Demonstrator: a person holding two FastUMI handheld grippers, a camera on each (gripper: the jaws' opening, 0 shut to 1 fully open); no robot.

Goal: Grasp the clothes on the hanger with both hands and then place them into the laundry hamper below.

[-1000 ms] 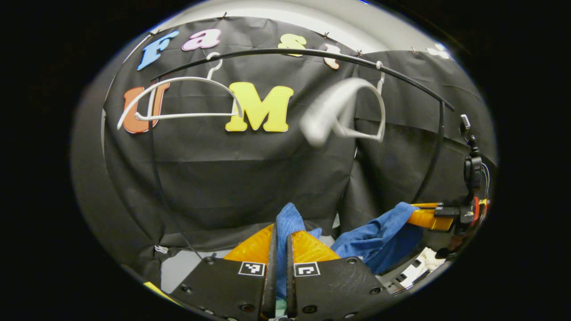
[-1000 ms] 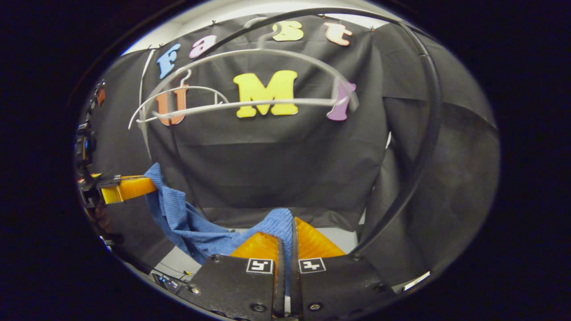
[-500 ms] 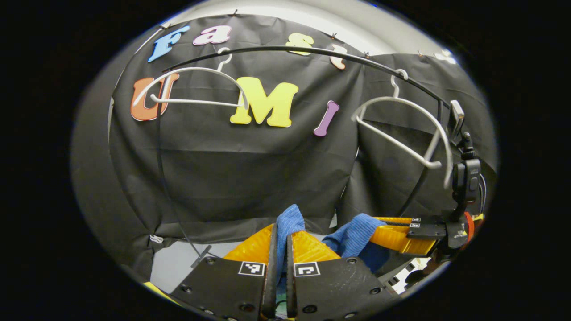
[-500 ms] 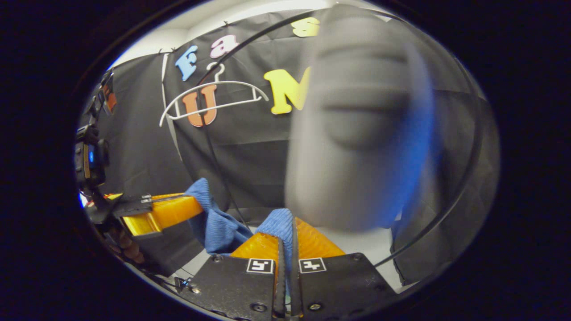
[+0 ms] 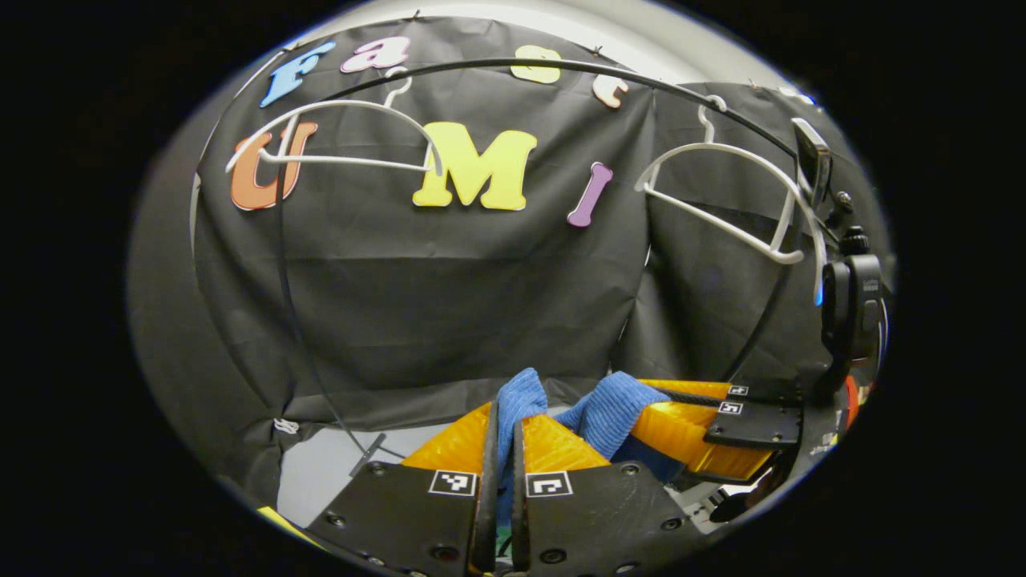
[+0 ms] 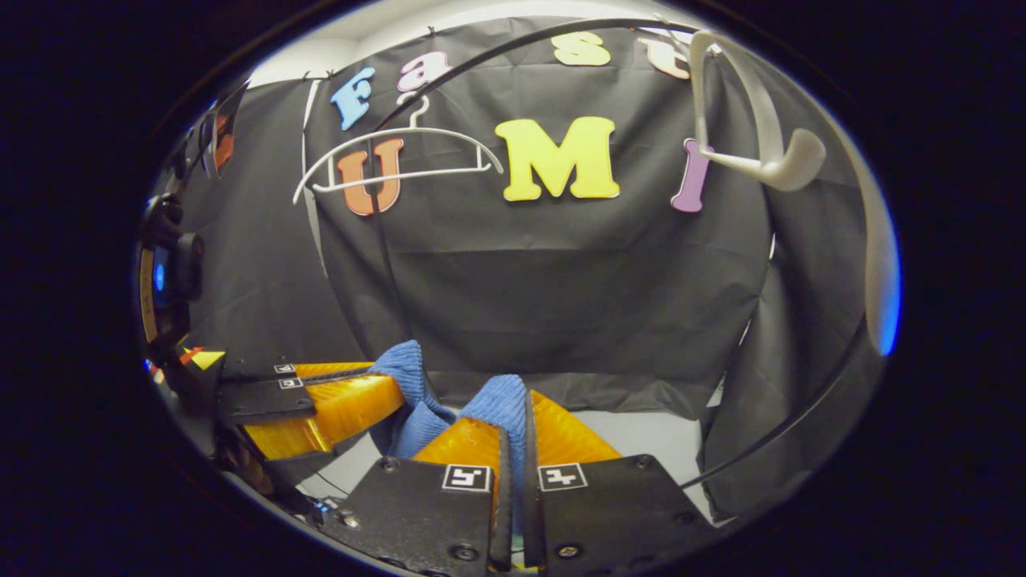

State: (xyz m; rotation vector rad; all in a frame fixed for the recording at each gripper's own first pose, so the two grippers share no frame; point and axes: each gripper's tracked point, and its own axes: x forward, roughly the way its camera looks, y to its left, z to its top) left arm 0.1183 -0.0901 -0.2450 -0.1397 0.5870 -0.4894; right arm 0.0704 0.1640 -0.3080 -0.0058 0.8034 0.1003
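Left gripper clenched on blue cloth, fold pinched between both fingers. Right gripper likewise clamped on the same blue cloth. Grippers sit close together, cloth bunched in a short span between them (off the hanger, held below the rail). Behind the cloth, black booth wall. Above the cloth, black rail carries two bare white hangers: left hanger and right hanger. Hamper not discernible.
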